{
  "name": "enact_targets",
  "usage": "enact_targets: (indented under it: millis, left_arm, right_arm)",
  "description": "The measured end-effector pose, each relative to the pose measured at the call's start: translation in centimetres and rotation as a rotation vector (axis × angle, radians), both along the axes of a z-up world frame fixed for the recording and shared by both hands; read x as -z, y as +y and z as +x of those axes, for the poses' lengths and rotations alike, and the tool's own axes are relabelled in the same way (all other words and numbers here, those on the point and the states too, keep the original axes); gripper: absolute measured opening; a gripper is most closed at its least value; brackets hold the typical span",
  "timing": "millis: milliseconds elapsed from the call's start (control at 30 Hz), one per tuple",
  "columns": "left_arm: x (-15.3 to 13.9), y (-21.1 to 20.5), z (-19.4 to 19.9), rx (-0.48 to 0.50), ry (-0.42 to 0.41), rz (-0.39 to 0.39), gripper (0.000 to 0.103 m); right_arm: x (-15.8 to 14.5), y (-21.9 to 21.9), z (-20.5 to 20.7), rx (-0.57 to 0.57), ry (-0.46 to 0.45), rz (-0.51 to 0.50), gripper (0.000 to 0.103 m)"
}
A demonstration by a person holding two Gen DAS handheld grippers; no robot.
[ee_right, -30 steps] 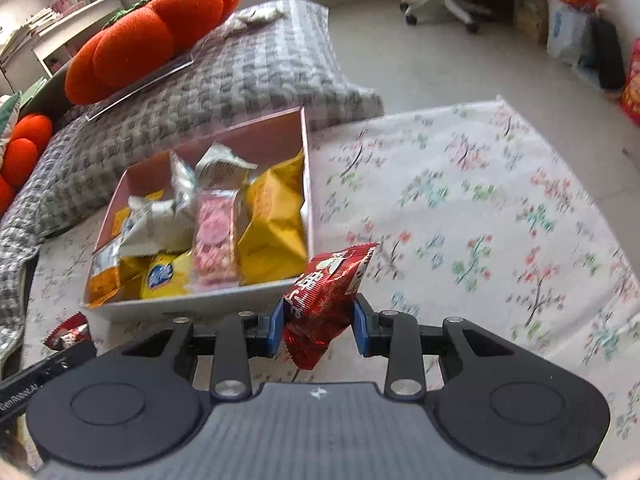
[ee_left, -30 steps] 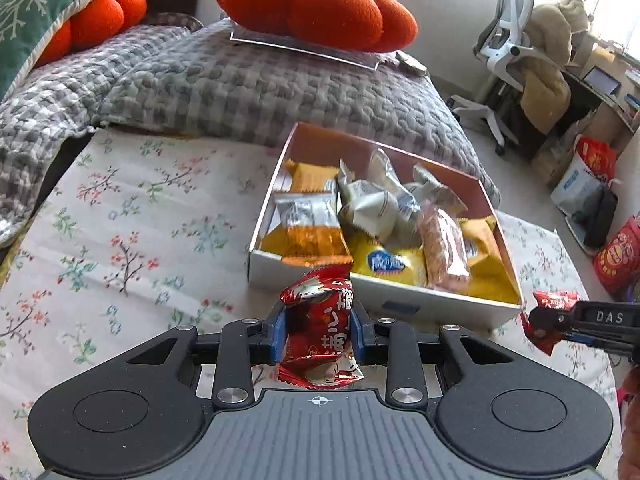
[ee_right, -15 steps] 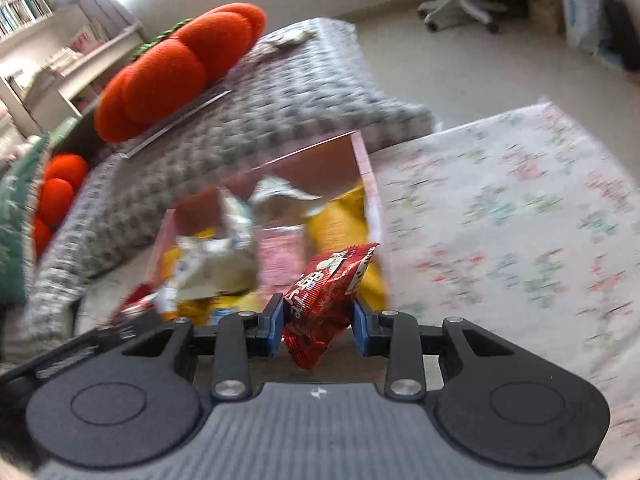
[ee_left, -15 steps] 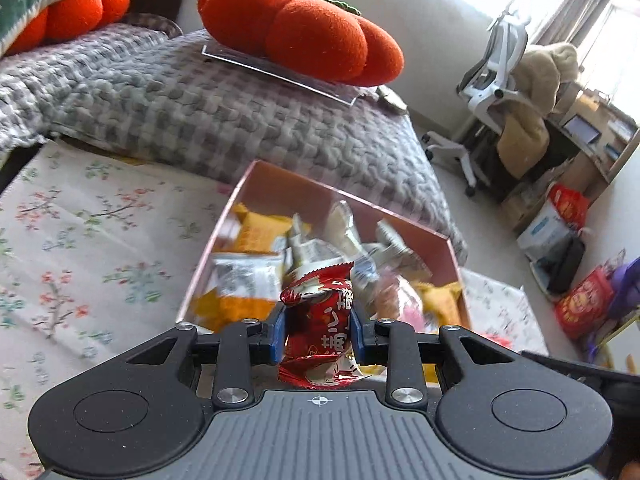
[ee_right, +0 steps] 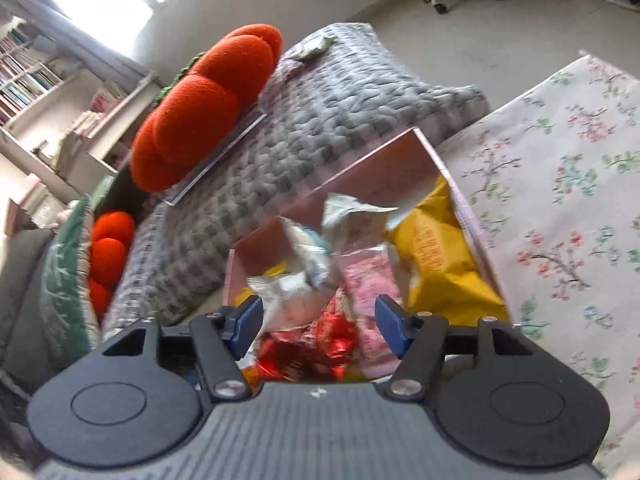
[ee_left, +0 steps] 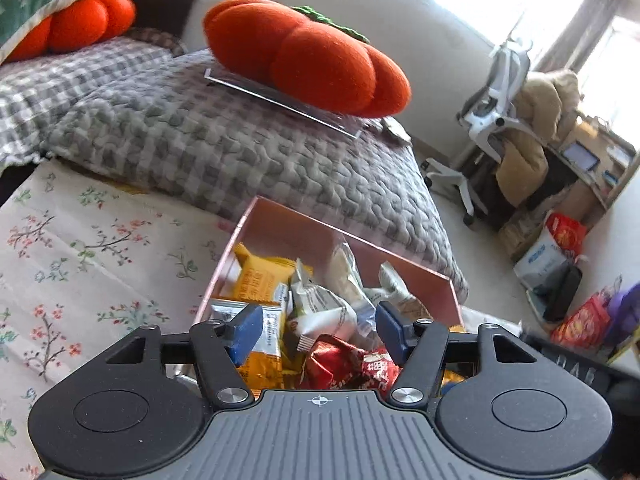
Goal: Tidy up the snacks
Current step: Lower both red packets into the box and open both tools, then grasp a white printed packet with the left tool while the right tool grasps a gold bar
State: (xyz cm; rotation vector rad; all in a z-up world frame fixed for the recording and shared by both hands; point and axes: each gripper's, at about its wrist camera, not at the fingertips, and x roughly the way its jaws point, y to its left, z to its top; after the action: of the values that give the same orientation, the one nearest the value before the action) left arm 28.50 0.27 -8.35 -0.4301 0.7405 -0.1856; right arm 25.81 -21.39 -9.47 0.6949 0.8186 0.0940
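A pink-lined snack box [ee_left: 280, 232] stands on the floral cloth, holding several yellow, silver and pink packets. My left gripper [ee_left: 318, 334] is open just above the box's near end; a red snack packet [ee_left: 344, 364] lies loose in the box below its blue pads. My right gripper [ee_right: 320, 326] is open over the same box [ee_right: 384, 160]; red packets [ee_right: 312, 348] lie in the box beneath it, free of the pads. A yellow packet [ee_right: 436, 260] fills the box's right side.
A grey checked cushion [ee_left: 224, 136] with an orange pumpkin pillow [ee_left: 312, 56] lies behind the box. The floral cloth [ee_left: 80, 264] spreads left of it and in the right wrist view [ee_right: 568, 208] to the right. An office chair [ee_left: 492, 120] and bags [ee_left: 560, 264] stand on the floor.
Both grippers moved over the box and opened. Each red packet dropped from between the pads into the box.
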Motion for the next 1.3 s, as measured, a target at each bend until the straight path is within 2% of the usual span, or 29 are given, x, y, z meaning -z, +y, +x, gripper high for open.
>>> enact_targets:
  millis: [100, 167, 267, 433, 533, 633, 767, 933, 1033, 1133, 1300]
  left_arm:
    - [-0.7, 0.4, -0.5, -0.001, 0.006, -0.009, 0.062]
    - [-0.9, -0.1, -0.9, 0.005, 0.028, 0.059, 0.062]
    - [-0.5, -1.1, -1.9, 0.040, 0.088, 0.205, 0.062]
    - [-0.3, -2.0, -4.0, 0.194, 0.099, 0.294, 0.062]
    - [-0.6, -3.0, -5.5, 0.281, 0.072, 0.372, 0.066]
    - [-0.5, -3.8, -7.0, 0.381, 0.072, 0.397, 0.073]
    - [0.4, -4.9, -8.7, 0.512, 0.076, 0.431, 0.075]
    - [0.8, -5.4, -10.0, 0.681, 0.022, 0.373, 0.075]
    - [0.9, -6.1, -10.8, 0.761, -0.005, 0.374, 0.075]
    - [1.4, -6.9, -11.7, 0.824, -0.022, 0.422, 0.076]
    - [3.4, -8.0, -11.8, 0.833, 0.005, 0.519, 0.076]
  right_arm:
    - [-0.4, -0.4, -0.4, -0.014, 0.017, -0.014, 0.059]
    - [-0.7, -0.5, -0.6, -0.030, 0.028, -0.067, 0.059]
    - [-0.8, -0.1, -0.9, -0.099, 0.068, -0.166, 0.060]
    - [-0.5, 1.2, -2.2, -0.246, 0.162, -0.311, 0.062]
    - [-0.5, 2.2, -3.2, -0.334, 0.192, -0.456, 0.065]
    - [-0.1, 2.2, -4.2, -0.389, 0.243, -0.536, 0.065]
    - [0.2, 1.4, -5.6, -0.439, 0.277, -0.554, 0.067]
    - [0.0, 0.7, -6.9, -0.466, 0.295, -0.576, 0.068]
    - [0.5, 0.1, -7.1, -0.455, 0.337, -0.562, 0.068]
    - [0.7, -0.3, -7.4, -0.465, 0.361, -0.526, 0.067]
    - [0.7, 0.6, -7.8, -0.521, 0.364, -0.549, 0.064]
